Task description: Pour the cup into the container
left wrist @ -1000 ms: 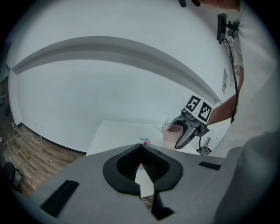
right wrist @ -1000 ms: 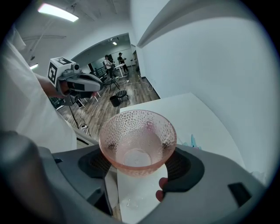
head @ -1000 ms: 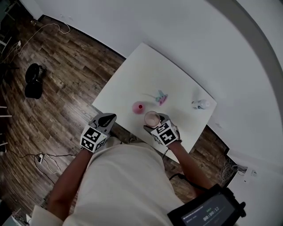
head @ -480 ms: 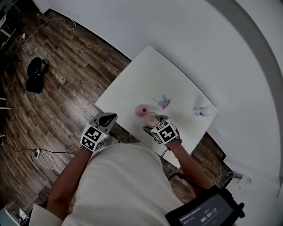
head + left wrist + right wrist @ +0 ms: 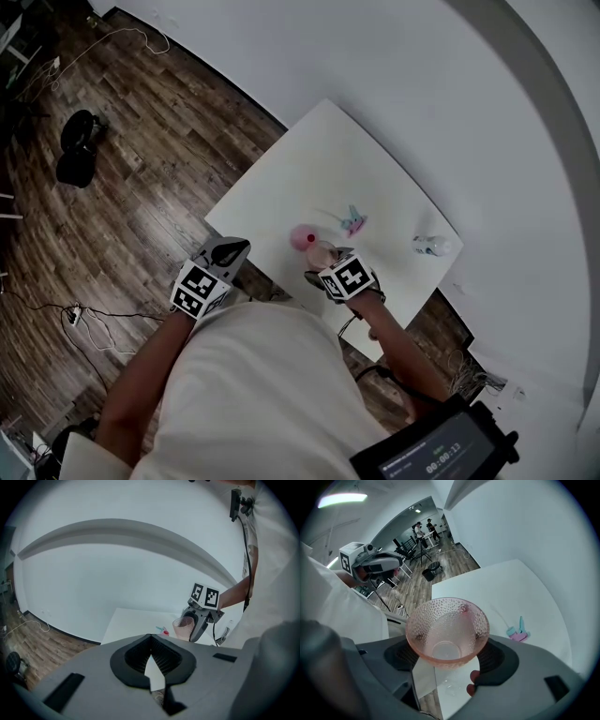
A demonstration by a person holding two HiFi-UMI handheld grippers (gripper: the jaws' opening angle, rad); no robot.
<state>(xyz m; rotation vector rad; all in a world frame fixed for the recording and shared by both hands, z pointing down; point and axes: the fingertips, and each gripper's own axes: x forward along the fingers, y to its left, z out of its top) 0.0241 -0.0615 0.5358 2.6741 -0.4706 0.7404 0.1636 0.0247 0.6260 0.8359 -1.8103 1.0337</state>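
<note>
Over bench (image 5: 309, 159) near edge: right tool (image 5: 449, 665) grips pink cup (image 5: 446, 632) just beside container (image 5: 302, 236); cup looks empty, pour possibly done. Left tool (image 5: 153, 670) closed, empty.

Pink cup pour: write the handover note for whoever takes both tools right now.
Right tool: shut on the pink dimpled glass cup, held above the table's near edge, right beside the pink container.
Left tool: shut, empty, held off the table's side.
Done: cup picked up and brought to the container.
Left: no contents show in the cup, so check whether the pour is finished. If not, tip it over the container, then set it down.
</note>
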